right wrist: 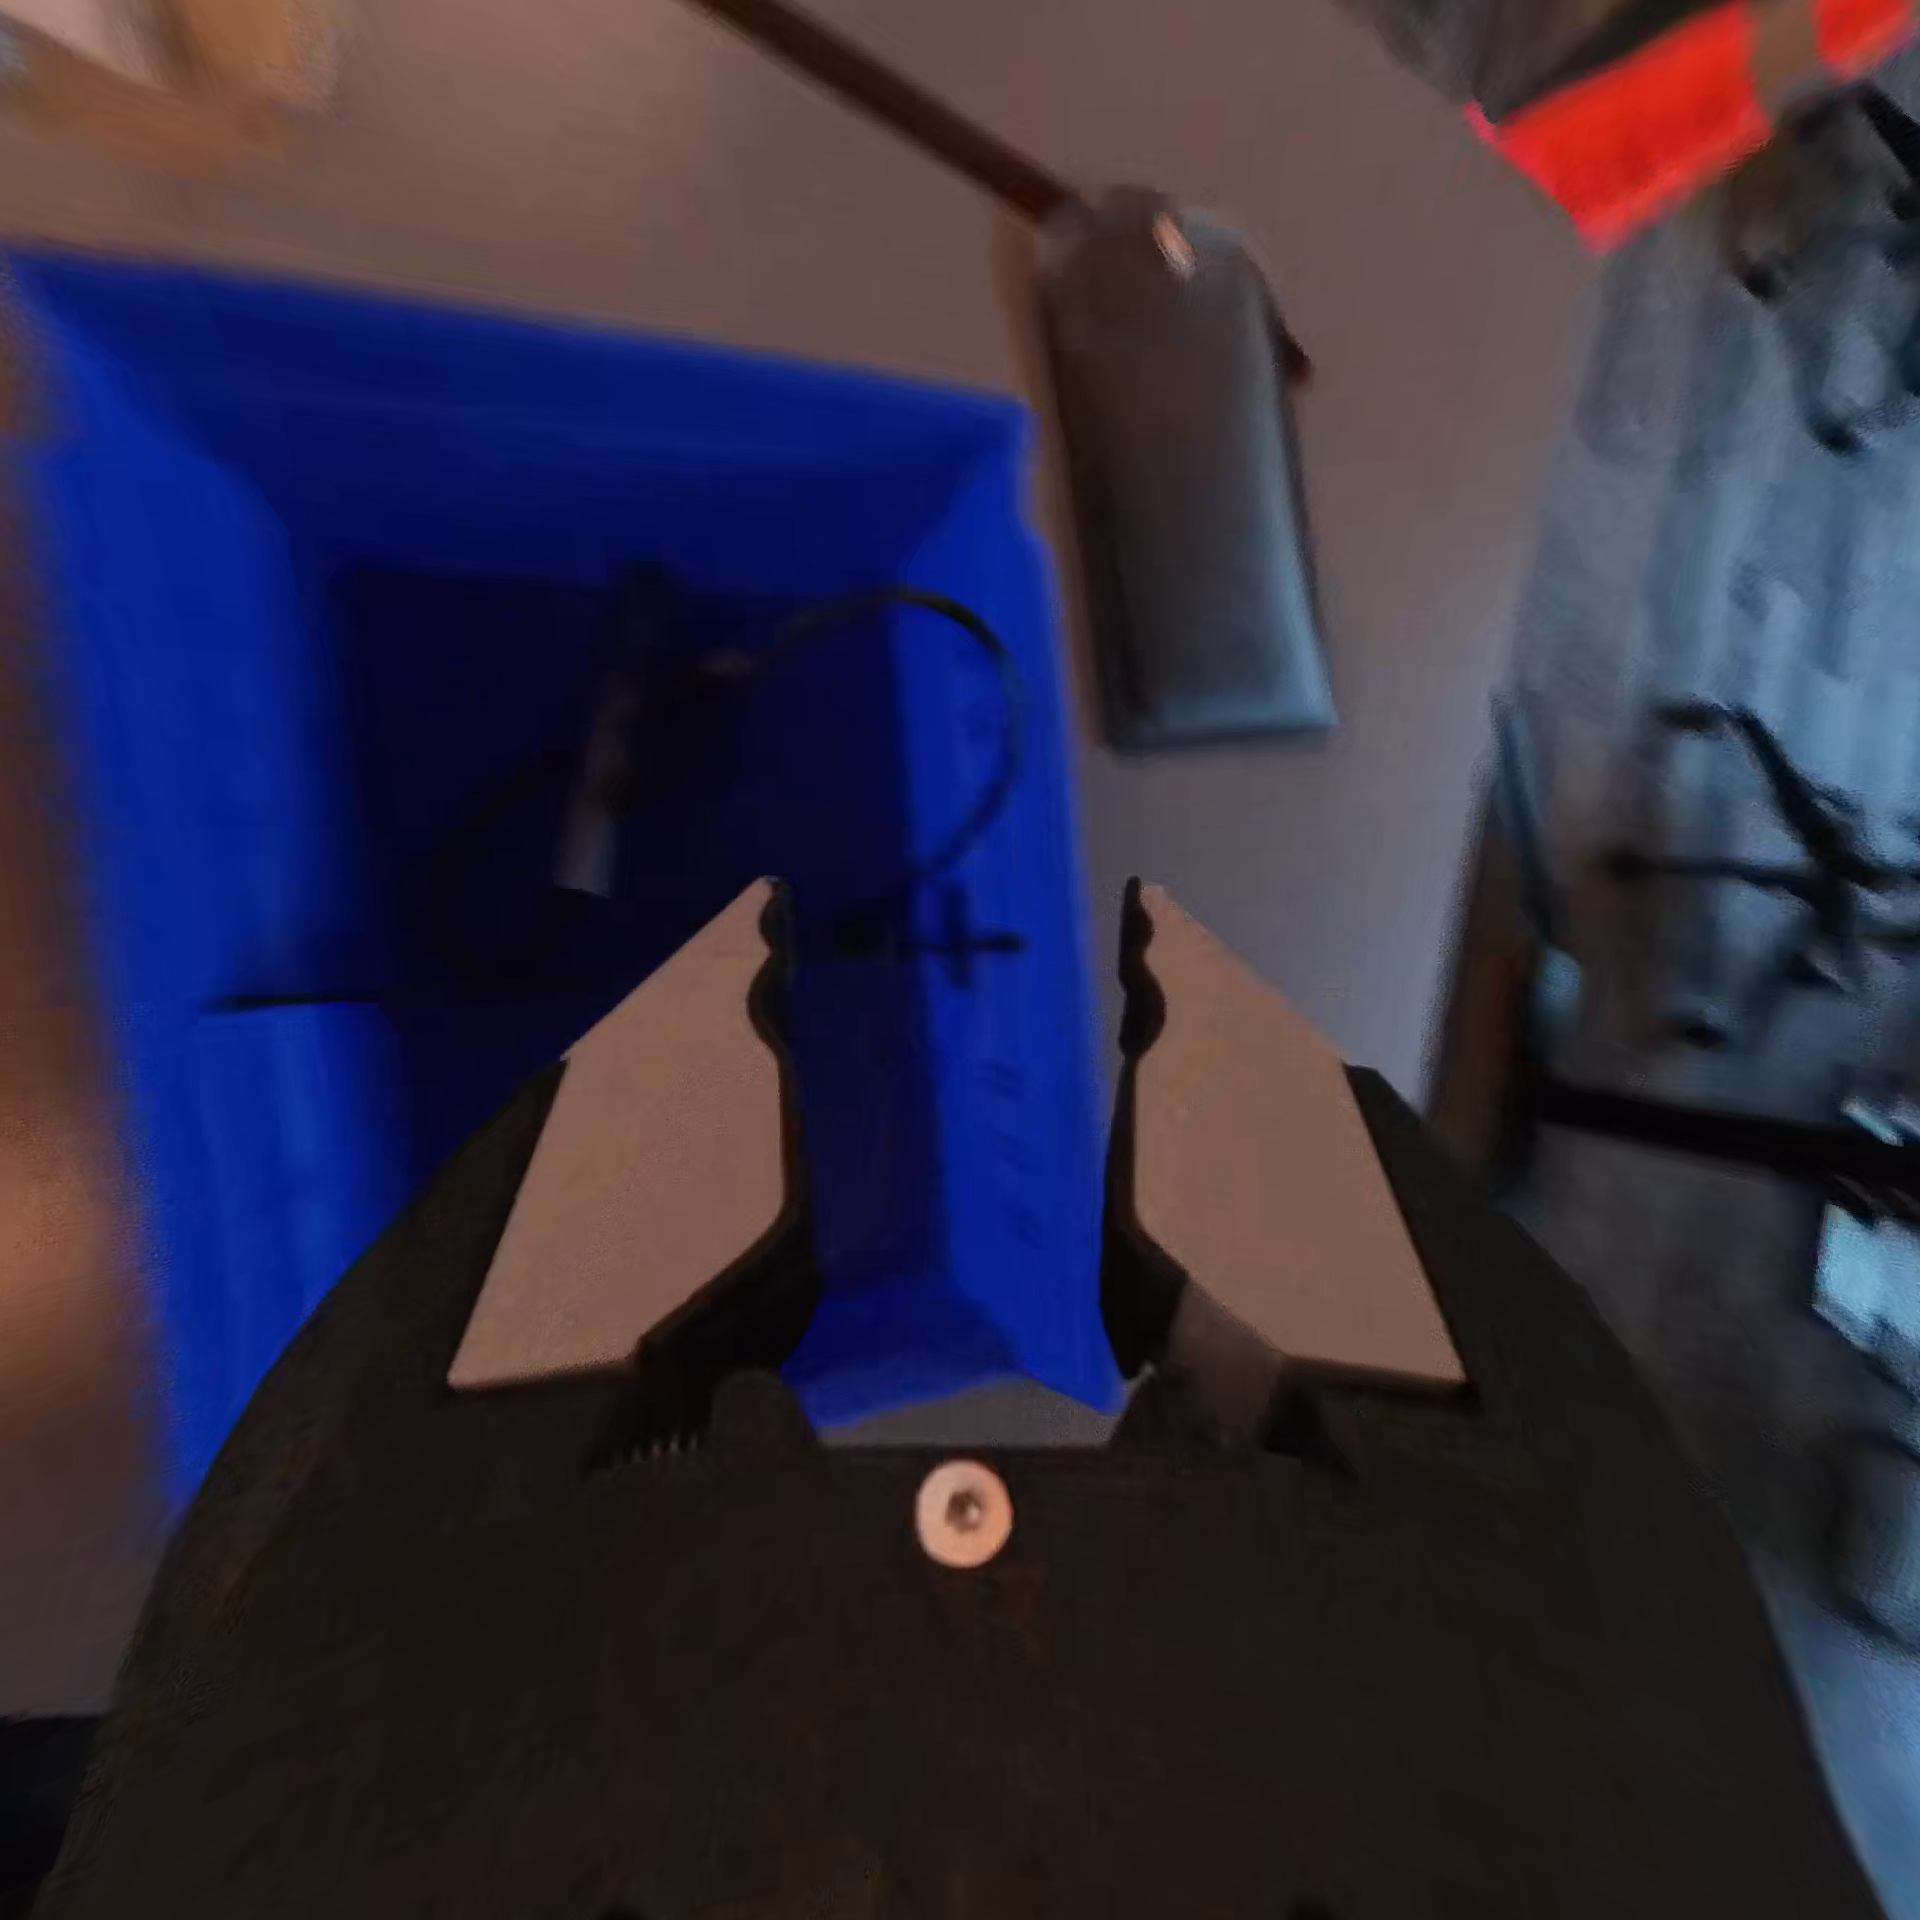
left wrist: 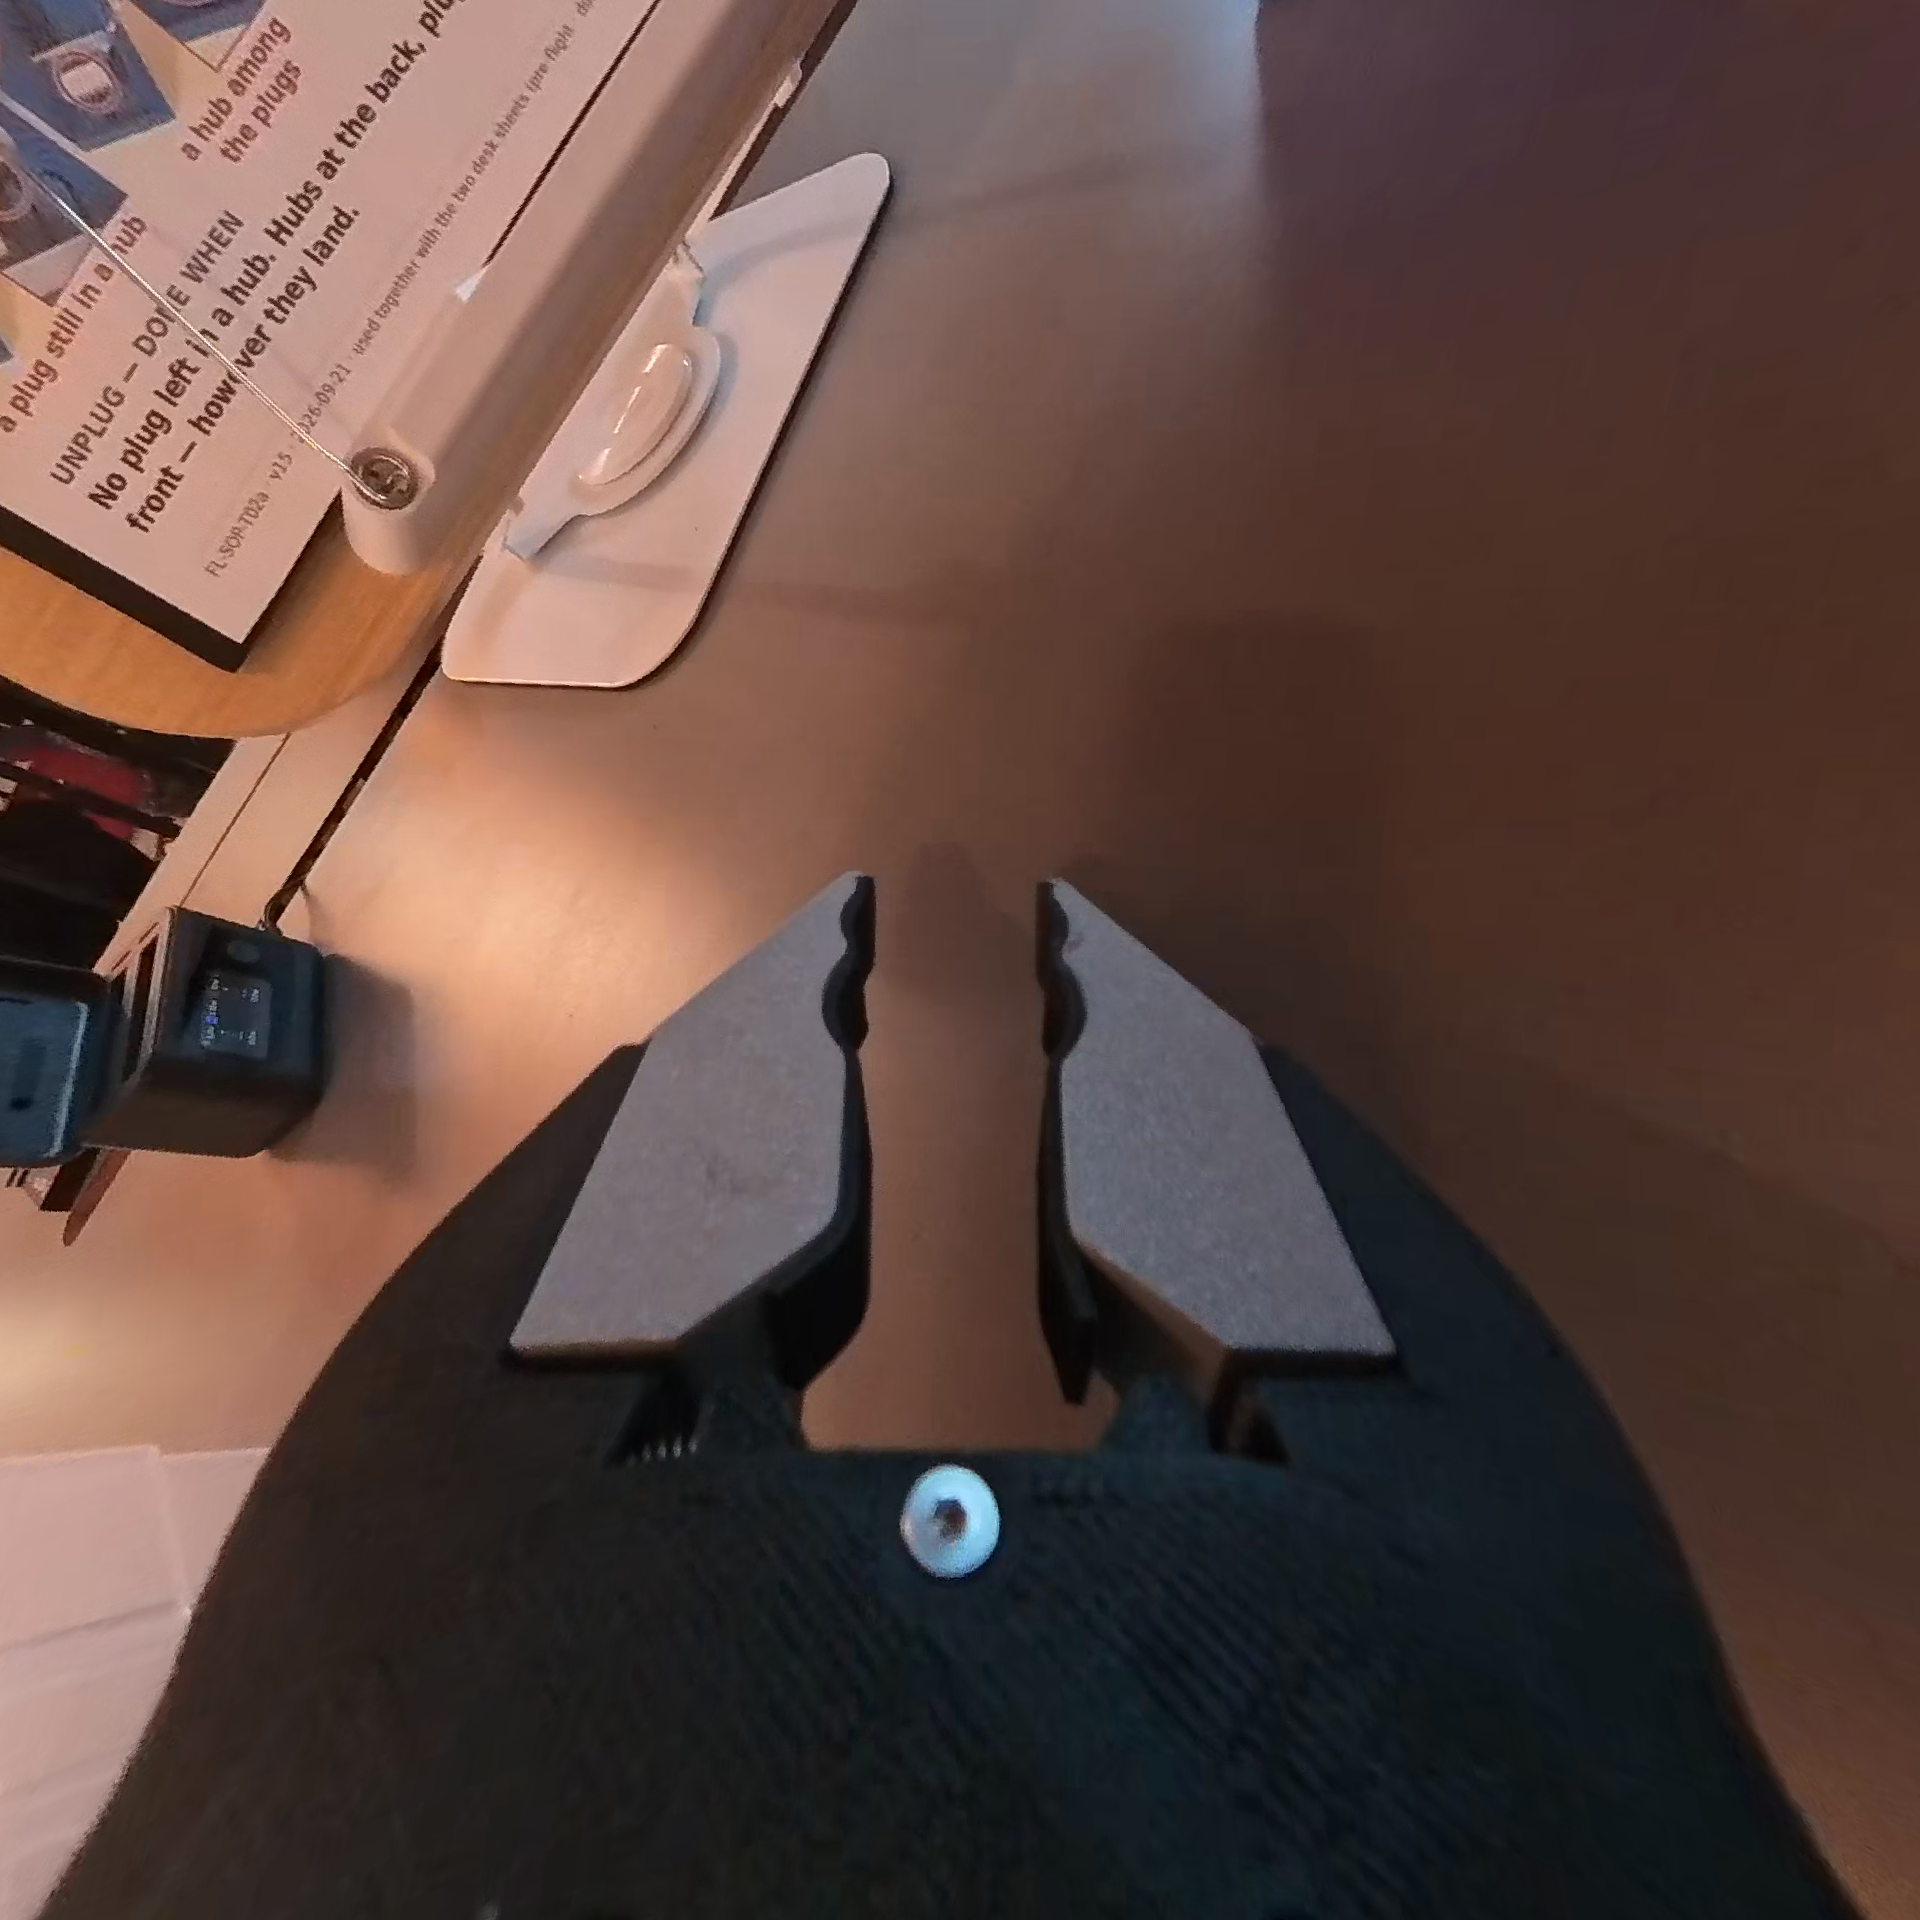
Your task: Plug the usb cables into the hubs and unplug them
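In the left wrist view my left gripper [left wrist: 956, 894] is open and empty, with bare brown tabletop [left wrist: 1351, 623] between its fingers. No hub or cable shows in that view. In the blurred right wrist view my right gripper [right wrist: 951, 899] is open and empty above a blue bin [right wrist: 260, 727]. A thin black cable [right wrist: 987, 727] loops inside the bin, with a small connector [right wrist: 862, 935] just beyond my fingertips. A dark cylindrical item [right wrist: 613, 748] lies deeper in the bin. A grey hub-like block [right wrist: 1195, 468] lies on the table right of the bin.
A printed instruction sheet [left wrist: 208, 291] on a wooden stand [left wrist: 343, 644] with a white base [left wrist: 665, 478] stands at upper left. A small black device [left wrist: 223, 1039] sits at the left table edge. A person's grey and red clothing [right wrist: 1714, 520] is at right. My right fingertips sit around 45 cm from my left ones. From the right gripper's tips to the grey hub-like block [right wrist: 1195, 468] is close to 30 cm.
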